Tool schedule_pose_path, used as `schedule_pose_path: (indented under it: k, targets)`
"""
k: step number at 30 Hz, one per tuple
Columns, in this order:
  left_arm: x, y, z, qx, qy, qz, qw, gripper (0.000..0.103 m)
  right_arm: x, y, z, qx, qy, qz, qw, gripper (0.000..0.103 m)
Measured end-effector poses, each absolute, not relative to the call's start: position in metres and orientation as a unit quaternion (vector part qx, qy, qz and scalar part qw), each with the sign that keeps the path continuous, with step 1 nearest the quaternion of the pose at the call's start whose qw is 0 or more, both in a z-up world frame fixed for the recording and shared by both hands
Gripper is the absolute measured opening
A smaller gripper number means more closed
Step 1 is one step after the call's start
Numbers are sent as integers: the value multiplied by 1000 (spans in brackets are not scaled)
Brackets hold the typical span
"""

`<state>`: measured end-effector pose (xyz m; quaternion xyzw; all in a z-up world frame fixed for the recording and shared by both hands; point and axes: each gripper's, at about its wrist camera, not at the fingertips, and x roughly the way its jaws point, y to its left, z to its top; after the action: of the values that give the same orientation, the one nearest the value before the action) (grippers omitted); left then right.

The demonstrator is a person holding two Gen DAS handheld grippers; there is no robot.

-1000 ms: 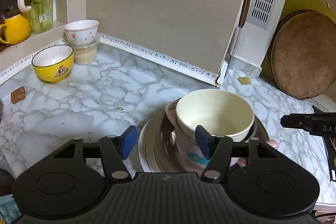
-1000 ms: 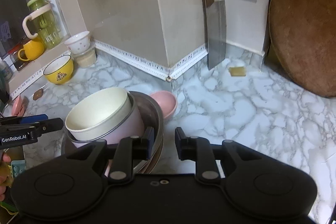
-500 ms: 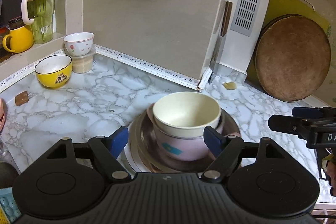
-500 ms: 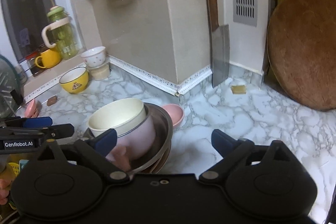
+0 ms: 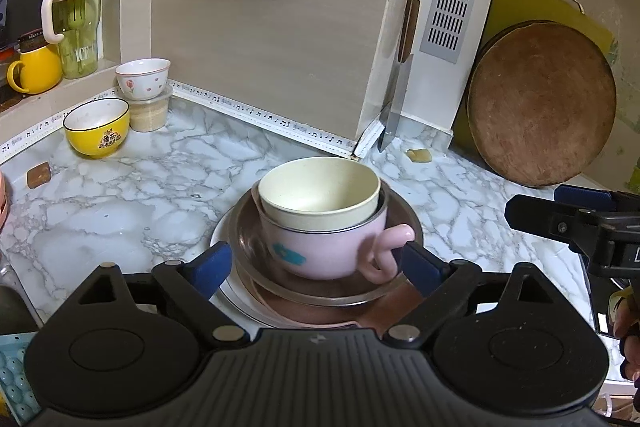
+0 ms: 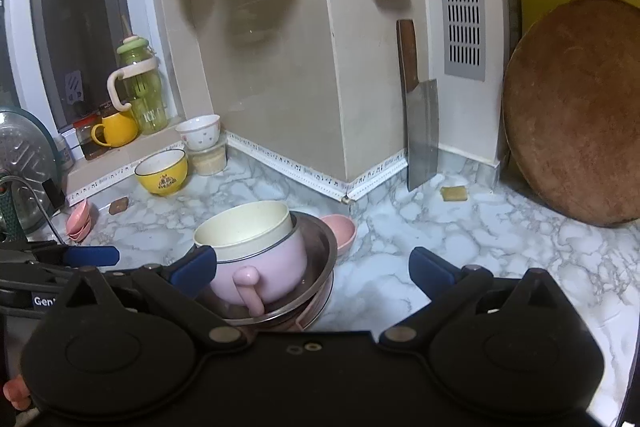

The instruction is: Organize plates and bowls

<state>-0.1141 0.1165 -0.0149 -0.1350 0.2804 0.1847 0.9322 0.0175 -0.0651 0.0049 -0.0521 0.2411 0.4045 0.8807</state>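
On the far left of my counter (image 5: 120, 195) sat a yellow bowl (image 5: 97, 126). My left tongs (image 5: 316, 269) were still spreading, pinching nothing; the cream bowl (image 5: 319, 193) sat nested in the pink mug (image 5: 320, 247) on stacked plates (image 5: 316, 301) just beyond. My right tongs (image 6: 314, 273) were widening too, empty.

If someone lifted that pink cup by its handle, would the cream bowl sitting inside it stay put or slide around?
Probably it would shift a little. The cream bowl sits loosely nested in the pink cup and looks tilted, rim well above the cup's. Lifting by the side handle would likely tip the cup away from it. Both look smooth and glazed, so likely slippery.
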Motion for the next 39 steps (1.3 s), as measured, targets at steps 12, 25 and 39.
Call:
schedule_pose_path:
  k: [12, 25, 39]
  targets:
    - [-117, 101, -12, -135, 281, 182, 933, 92, 8, -85, 4, -41, 222, 400, 888, 103]
    - [-119, 90, -7, -122, 273, 181, 937, 92, 5, -94, 6, -28, 225, 404, 886, 103]
    - [-115, 86, -7, -118, 271, 174, 939, 92, 8, -95, 6, -20, 231, 403, 886, 103]
